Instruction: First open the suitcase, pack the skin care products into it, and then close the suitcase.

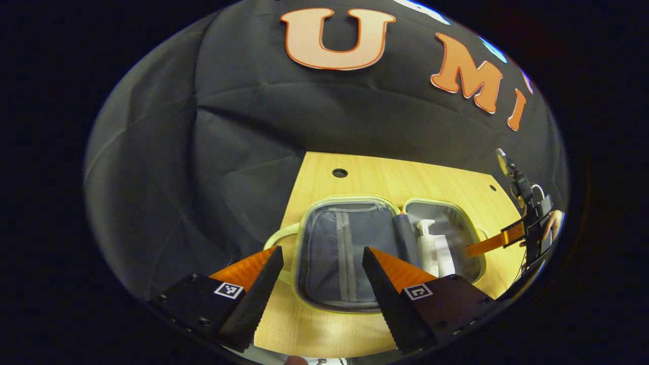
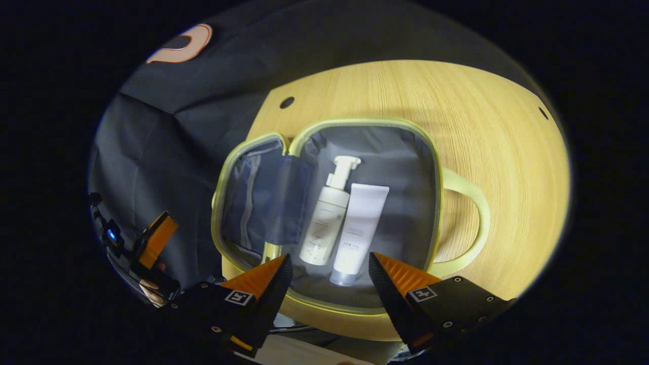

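Observation:
The small suitcase (image 2: 436,167) with pale green trim lies open on the wooden table (image 2: 487,126), both grey-lined halves flat. In its right half rest a white pump bottle (image 2: 327,215) and a white tube (image 2: 359,225), side by side. My right gripper (image 2: 329,266) hovers open just above that half's near rim, nothing between its fingers. In the left gripper view the lid half (image 1: 345,248) with its zip pocket faces me, and the bottle (image 1: 427,246) and tube (image 1: 443,256) lie beyond. My left gripper (image 1: 322,256) is open above the lid's near edge. The right gripper (image 1: 499,238) shows at the far right.
The table (image 1: 385,177) has round holes at its back corners. A green handle (image 2: 469,223) sticks out of the suitcase's right side, another (image 1: 276,235) on the left. The left gripper (image 2: 152,243) and a hand show low left in the right gripper view.

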{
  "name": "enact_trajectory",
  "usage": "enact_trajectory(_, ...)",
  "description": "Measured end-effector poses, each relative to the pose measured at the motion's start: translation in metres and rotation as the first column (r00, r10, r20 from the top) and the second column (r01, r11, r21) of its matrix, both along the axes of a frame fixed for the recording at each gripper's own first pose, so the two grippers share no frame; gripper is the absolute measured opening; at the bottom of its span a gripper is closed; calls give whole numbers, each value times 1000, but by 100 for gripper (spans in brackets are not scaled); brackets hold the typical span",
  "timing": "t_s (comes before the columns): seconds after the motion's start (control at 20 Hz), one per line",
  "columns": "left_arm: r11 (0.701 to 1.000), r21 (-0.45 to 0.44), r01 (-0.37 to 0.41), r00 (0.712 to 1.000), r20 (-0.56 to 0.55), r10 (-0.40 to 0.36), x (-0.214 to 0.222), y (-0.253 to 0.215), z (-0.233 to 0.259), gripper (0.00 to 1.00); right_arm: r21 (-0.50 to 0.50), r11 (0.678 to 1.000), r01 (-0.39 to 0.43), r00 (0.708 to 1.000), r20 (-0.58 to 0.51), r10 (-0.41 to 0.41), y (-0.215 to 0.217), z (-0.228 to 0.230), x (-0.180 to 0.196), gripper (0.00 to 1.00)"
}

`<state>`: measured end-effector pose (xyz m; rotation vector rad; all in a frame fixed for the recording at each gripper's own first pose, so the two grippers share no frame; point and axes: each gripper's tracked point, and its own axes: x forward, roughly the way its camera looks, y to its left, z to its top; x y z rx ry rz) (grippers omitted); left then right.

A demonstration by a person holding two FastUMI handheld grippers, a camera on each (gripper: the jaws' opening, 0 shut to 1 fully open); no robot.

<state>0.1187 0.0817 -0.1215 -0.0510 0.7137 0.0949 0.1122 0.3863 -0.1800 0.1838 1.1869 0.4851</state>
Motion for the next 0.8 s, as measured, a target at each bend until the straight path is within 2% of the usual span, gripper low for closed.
enact_trajectory(0.1, 999, 0, -47, 999, 24, 47, 2, 23, 3, 99, -4, 1000, -7, 998, 61, 7, -1, 10, -2, 95)
enact_trajectory(0.2, 996, -44, -82, 995, 56, 85, 7, 42, 4, 98, 0, 1000, -6, 996, 88, 6, -4, 21, -7, 96)
enact_trajectory(0.35, 976, -176, -124, 987, 82, 140, 17, 69, -9, 99, 38, 999, 26, 992, 121, -31, -9, 45, -8, 96)
enact_trajectory(0.45, 946, -288, -145, 979, 98, 180, 25, 87, -23, 98, 66, 996, 54, 988, 140, -63, -15, 60, -6, 95)
enact_trajectory(0.6, 862, -476, -173, 968, 79, 237, 33, 108, -57, 99, 63, 993, 95, 982, 157, -104, -31, 74, -5, 95)
enact_trajectory(0.8, 720, -671, -177, 954, 63, 293, 46, 123, -96, 99, 49, 990, 133, 973, 183, -140, -48, 84, -7, 95)
